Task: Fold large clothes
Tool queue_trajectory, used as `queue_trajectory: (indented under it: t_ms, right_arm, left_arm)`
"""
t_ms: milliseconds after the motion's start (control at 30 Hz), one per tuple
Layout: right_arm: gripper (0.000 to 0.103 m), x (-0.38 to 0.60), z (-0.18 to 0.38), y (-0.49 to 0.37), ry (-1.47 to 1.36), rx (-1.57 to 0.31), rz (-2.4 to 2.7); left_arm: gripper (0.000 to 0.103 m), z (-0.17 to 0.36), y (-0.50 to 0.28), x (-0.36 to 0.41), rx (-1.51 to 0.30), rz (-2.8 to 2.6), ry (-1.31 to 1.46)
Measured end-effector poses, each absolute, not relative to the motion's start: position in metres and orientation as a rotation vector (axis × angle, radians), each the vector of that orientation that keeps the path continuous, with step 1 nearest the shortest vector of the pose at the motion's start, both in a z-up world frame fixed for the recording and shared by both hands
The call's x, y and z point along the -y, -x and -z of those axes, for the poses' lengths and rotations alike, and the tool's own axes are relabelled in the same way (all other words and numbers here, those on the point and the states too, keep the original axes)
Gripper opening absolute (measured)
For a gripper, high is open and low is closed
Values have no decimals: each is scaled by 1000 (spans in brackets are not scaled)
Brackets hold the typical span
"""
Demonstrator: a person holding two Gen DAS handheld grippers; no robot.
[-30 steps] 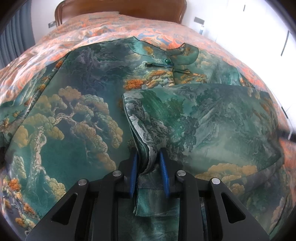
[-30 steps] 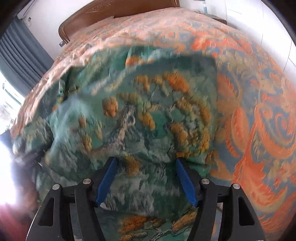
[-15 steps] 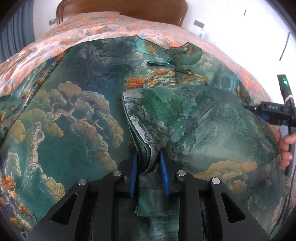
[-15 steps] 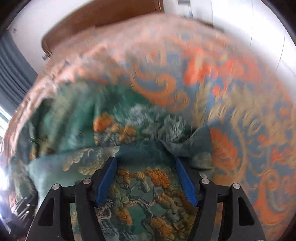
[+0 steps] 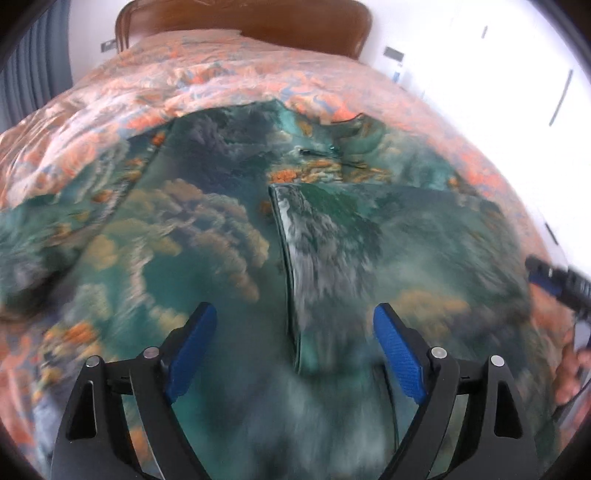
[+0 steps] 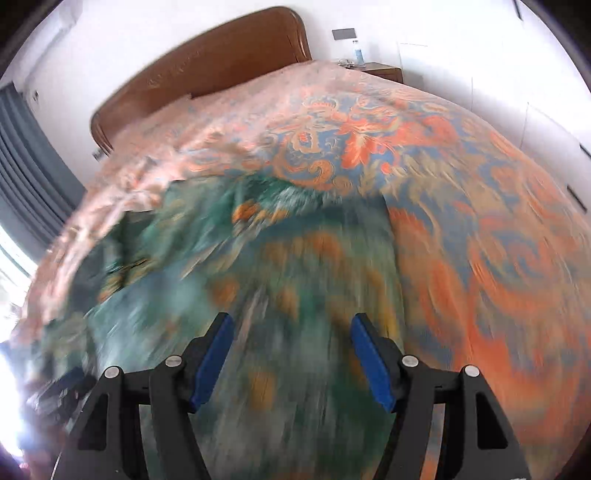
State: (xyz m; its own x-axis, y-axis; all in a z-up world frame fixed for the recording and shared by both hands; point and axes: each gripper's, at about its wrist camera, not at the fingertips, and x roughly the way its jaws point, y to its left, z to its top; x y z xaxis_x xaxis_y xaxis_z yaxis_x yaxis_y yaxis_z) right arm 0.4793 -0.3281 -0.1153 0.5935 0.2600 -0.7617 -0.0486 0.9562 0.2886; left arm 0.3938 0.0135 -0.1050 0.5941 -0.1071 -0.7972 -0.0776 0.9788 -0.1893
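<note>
A large green garment (image 5: 207,236) printed with trees and mountains lies spread on the bed. Its right side is folded over the middle, and the folded edge (image 5: 286,258) runs toward me. My left gripper (image 5: 293,314) hovers above that edge with its jaws opening, the cloth lying loose below and nothing pressed between the blue pads. In the right wrist view, which is blurred, the same garment (image 6: 280,280) fills the lower middle. My right gripper (image 6: 291,321) stands open over it, holding nothing. The right gripper (image 5: 554,282) also shows at the right rim of the left wrist view.
An orange and blue patterned bedspread (image 6: 480,192) covers the bed under the garment. A wooden headboard (image 5: 251,22) stands at the far end, with a nightstand (image 6: 384,72) beside it. Grey curtains (image 6: 33,177) hang at the left. A hand (image 5: 572,373) shows at the right rim.
My left gripper let go of the folded edge, its jaws spread wide, and it rose away from the cloth. My right gripper swung across the garment while staying open.
</note>
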Motion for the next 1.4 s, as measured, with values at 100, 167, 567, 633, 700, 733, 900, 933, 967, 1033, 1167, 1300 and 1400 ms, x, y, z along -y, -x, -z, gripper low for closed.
queue_trajectory:
  t_ms: [100,167,567,633,700,733,900,933,967,1033,1167,1300,1400]
  right_arm:
    - [68,327,102,-426,-238,-904,-230]
    - [68,324,89,-375,-210,-870,-271]
    - [68,260,84,-154,-78,-704,-317]
    - [68,252,87,-139,-73,-702,-329]
    - [68,241,91,-131,-31,-708,-343]
    - [68,234,92,-127,1,-714,-350]
    - [68,215,96,-117,50,-734,-394]
    - [68,212,96,-114,54,-735,-402]
    - [68,210,97,-112,64,-737,-410]
    - [68,205,99,-108,86,-734,-415]
    - [68,198,107,-99,122,-751,-440]
    - [68,191,115,-99,140,-791,-478]
    - [68,186,117,-99,155,-798,-495]
  left_arm:
    - [88,88,-354,-27,-924,39,207]
    - [91,81,-324,-42,-917,33,200]
    - [91,98,-188,-159,-922,-177,273]
    - [91,105,-177,-183,-923,-217,334]
    - [91,106,-174,-205,-915,-246,397]
    - [91,105,-173,-215,-899,-258,424]
    - [92,89,-178,-300,-705,-357,749]
    - [92,90,-178,-320,-655,-384,835]
    - [92,93,-178,-337,-621,-414,903]
    - [92,103,-189,-368,-590,-476,1009]
    - [92,119,-221,-406,-618,-591,1055]
    - [85,130,-242,-420,-628,-665,1074]
    - [41,129,-260,-420,-652,-696,1005]
